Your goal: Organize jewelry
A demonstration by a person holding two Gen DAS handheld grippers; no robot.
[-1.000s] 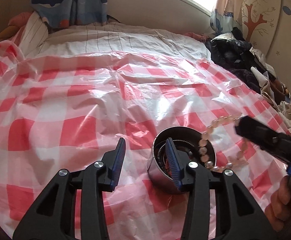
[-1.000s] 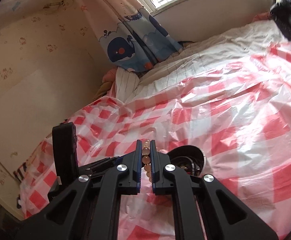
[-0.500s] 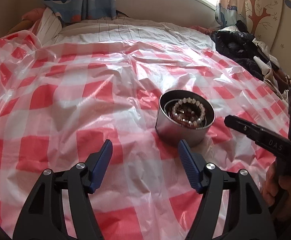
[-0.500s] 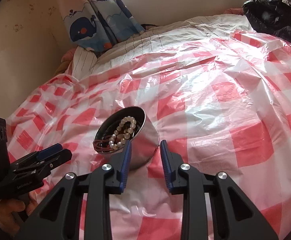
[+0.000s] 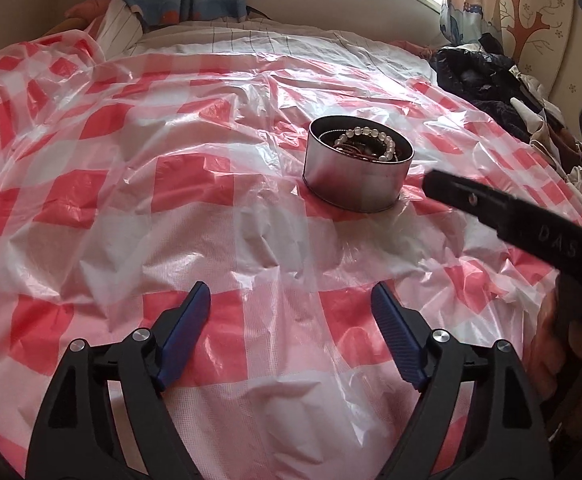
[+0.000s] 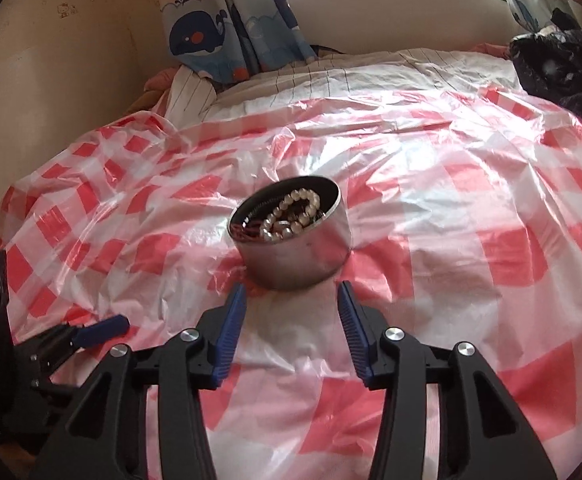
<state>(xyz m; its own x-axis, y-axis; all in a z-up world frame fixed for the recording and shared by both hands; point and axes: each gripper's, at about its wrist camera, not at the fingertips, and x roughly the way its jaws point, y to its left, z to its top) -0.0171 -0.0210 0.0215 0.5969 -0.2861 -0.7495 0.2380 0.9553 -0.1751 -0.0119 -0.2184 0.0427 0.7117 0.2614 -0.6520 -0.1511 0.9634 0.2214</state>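
Observation:
A round metal tin (image 5: pixel 355 184) (image 6: pixel 303 252) stands on the red-and-white checked plastic sheet (image 5: pixel 171 208) (image 6: pixel 471 216). Inside lies a pale bead bracelet (image 5: pixel 371 136) (image 6: pixel 291 216) on top of darker jewelry. My left gripper (image 5: pixel 291 296) hovers well short of the tin, jaws wide and still opening, nothing between them. My right gripper (image 6: pixel 291 292) sits just in front of the tin, jaws opening, empty; its black finger (image 5: pixel 491 204) reaches in from the right in the left wrist view. The left gripper's blue-padded tip (image 6: pixel 103 326) shows at lower left in the right wrist view.
The sheet covers a bed with a striped white quilt (image 6: pixel 371 72) behind it. A pile of dark clothes (image 5: pixel 487 80) (image 6: pixel 563 68) lies at the right edge. Whale-print curtains (image 6: pixel 227 32) hang under the window. A hand (image 5: pixel 551 340) grips the right tool.
The bead bracelet, held in the right gripper over the tin a second ago, now lies in the tin. Both grippers have opened and drawn back from the tin.

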